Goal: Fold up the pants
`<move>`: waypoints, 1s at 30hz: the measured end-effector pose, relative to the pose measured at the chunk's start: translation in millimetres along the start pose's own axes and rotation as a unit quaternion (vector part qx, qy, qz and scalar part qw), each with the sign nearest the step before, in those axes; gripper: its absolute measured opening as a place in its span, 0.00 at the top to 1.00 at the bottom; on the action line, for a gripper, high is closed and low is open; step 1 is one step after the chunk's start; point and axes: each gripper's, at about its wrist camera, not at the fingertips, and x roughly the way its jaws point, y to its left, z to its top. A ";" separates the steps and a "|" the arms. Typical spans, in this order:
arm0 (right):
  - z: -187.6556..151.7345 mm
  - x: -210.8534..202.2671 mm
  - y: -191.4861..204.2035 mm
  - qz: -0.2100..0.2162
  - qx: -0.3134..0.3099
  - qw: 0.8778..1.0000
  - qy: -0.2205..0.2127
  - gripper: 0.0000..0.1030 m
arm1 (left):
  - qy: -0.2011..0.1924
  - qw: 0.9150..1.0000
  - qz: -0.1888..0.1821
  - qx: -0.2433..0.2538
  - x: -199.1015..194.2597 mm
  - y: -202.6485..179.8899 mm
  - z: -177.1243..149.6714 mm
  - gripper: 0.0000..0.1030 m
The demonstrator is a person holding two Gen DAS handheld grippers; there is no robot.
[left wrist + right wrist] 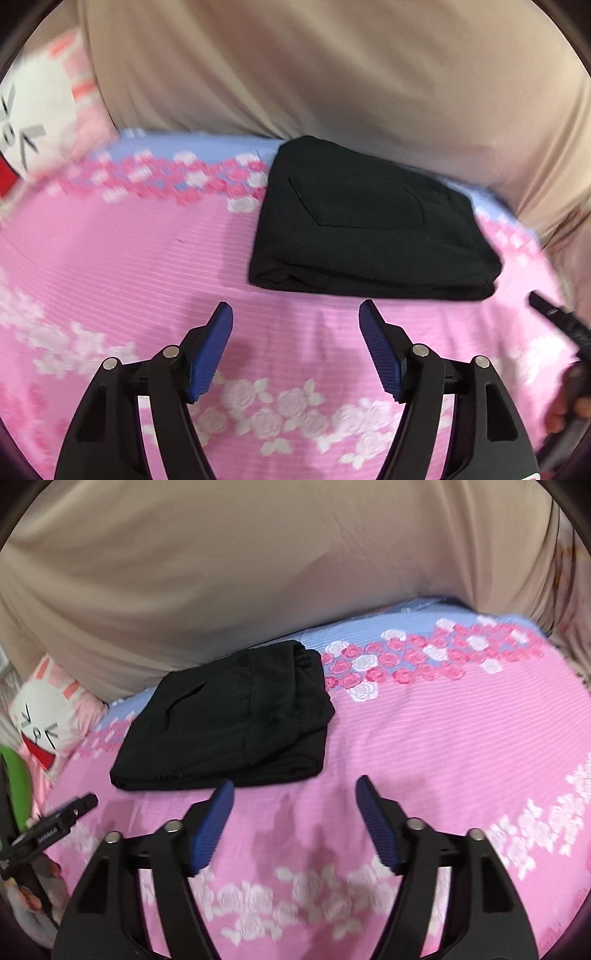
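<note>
Bedspread [110, 266], pink with rose print, below a beige headboard [295, 74]; folded black pants [369, 229] lie near its far edge. Left gripper [295, 314] and right gripper [293, 790]: jaws spread wide, nothing between them, just short of the pants

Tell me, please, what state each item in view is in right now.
black pants: folded into a compact stack, lying flat on the bed.
left gripper: open, empty, short of the pants.
right gripper: open, empty.
floral bedsheet: spread flat.
bunny pillow: at the bed's edge.
</note>
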 end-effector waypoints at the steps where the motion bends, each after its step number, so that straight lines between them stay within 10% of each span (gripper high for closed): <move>1: 4.4 5.5 -2.4 0.006 0.007 1.000 0.006 0.26 | 0.003 1.000 -0.016 -0.013 1.8 4.3 3.5 0.33; 7: 37.0 64.9 -18.7 0.034 0.067 0.995 0.058 0.25 | -0.013 0.999 -0.044 0.017 0.1 -18.0 12.9 0.26; 9: 44.4 83.0 -12.6 0.038 0.051 0.995 0.081 0.58 | -0.015 0.998 -0.055 0.039 0.8 -32.8 12.0 0.24; 14: 76.1 53.9 28.6 0.044 -0.015 0.998 0.049 0.87 | -0.014 0.992 -0.088 0.089 0.4 -71.2 13.8 0.24; 25: 111.5 31.7 69.7 0.115 -0.061 0.989 0.070 0.88 | -0.043 0.979 -0.060 0.189 58.5 -182.3 39.0 0.17; 26: 113.7 31.4 67.8 0.121 -0.060 0.988 0.072 0.88 | -0.037 0.982 -0.062 0.175 67.2 -181.4 44.0 0.19; 30: 110.6 27.9 39.0 0.114 -0.030 0.991 0.058 0.85 | 0.001 0.986 -0.098 0.137 92.1 -166.3 70.0 0.83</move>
